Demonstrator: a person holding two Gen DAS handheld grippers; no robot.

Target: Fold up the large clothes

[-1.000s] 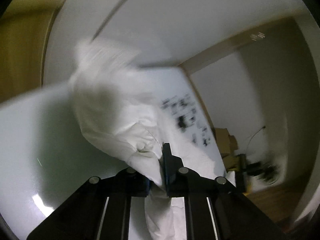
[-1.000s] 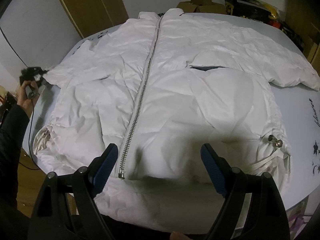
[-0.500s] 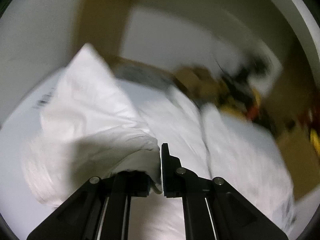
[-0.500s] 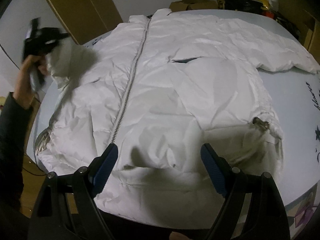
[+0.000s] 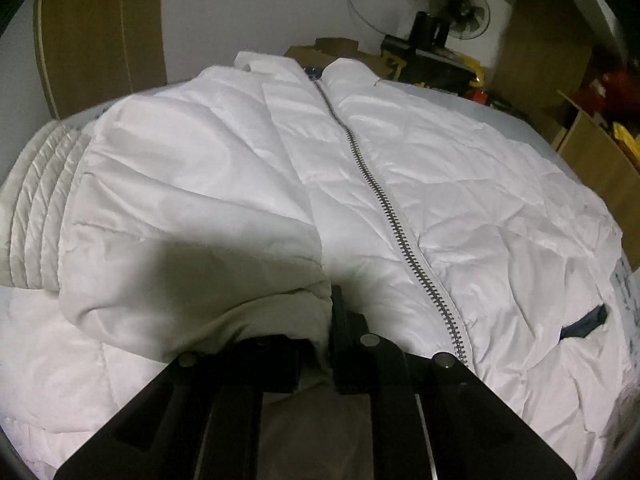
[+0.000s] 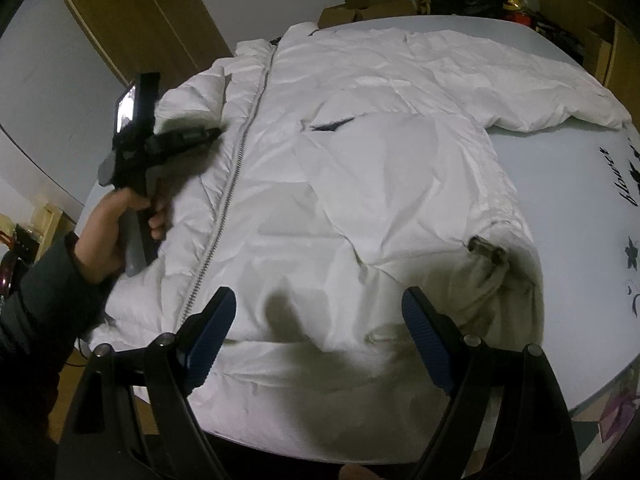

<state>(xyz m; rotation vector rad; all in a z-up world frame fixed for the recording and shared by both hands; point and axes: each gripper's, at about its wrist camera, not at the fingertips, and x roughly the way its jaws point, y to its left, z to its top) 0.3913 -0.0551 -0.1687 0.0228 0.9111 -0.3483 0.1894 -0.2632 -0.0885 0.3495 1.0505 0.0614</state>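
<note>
A large white padded jacket (image 6: 360, 168) lies front-up on a round table, its metal zipper (image 6: 236, 168) closed down the middle. My left gripper (image 5: 326, 320) is shut on the jacket's left sleeve (image 5: 192, 208), which is folded over the chest beside the zipper (image 5: 384, 208). In the right wrist view the left gripper (image 6: 212, 133) shows in a person's hand over the jacket's left half. My right gripper (image 6: 316, 328) is open and empty, hovering above the hem. The right sleeve (image 6: 540, 100) lies stretched out to the right.
The table (image 6: 580, 184) has a light top with printed flowers and lettering at the right edge. Cardboard boxes (image 6: 368, 4), a fan (image 5: 464, 12) and clutter stand behind it. A wooden cabinet (image 6: 140, 20) stands at back left.
My left gripper has carried the left sleeve up off the table's left side and across onto the jacket's chest. My right gripper has stayed open above the hem.
</note>
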